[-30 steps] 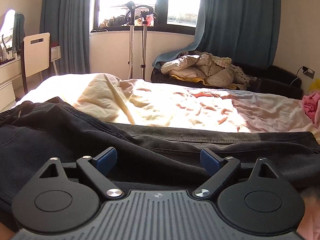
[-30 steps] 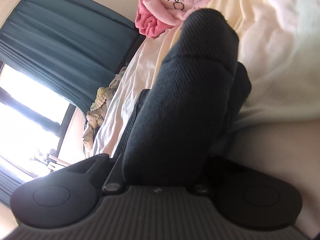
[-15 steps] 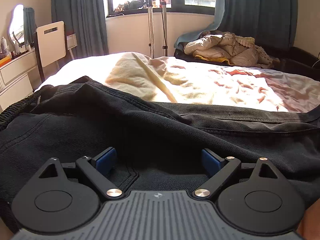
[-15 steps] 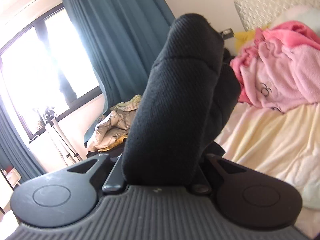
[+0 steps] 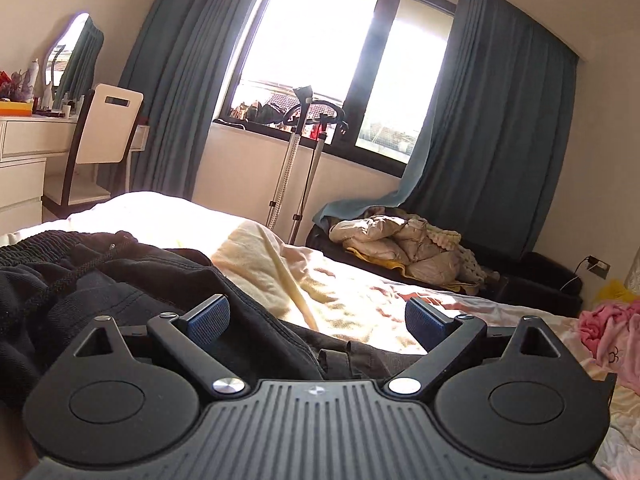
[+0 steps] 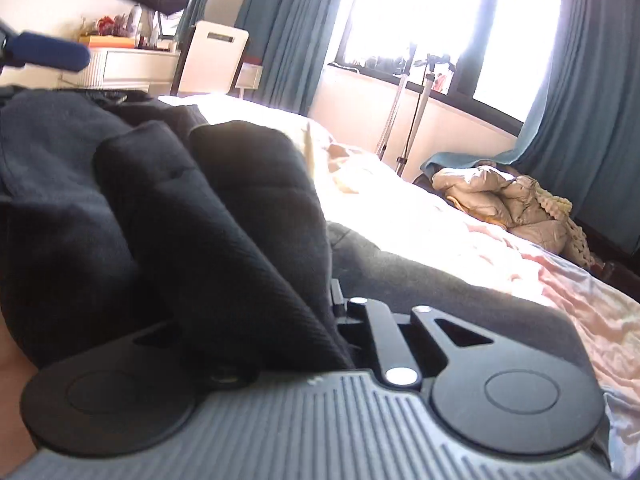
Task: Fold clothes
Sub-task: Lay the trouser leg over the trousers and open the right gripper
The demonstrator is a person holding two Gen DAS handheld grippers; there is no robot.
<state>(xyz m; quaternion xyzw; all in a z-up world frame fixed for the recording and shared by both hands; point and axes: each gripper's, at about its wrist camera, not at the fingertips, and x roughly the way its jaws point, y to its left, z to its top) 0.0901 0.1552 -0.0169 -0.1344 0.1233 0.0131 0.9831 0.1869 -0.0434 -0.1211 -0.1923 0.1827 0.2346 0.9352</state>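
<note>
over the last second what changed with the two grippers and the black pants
The right gripper swung the black pants' held end from pointing at the pink clothes round toward the window and lowered it over the rest of the pants. The left gripper tilted up off the fabric. Unchanged: right stays clamped on the pants, left stays open and empty, pants stay on the bed.

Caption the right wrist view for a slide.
Right tongs clamp a fold of the black garment above the sunlit bed, window behind.
</note>
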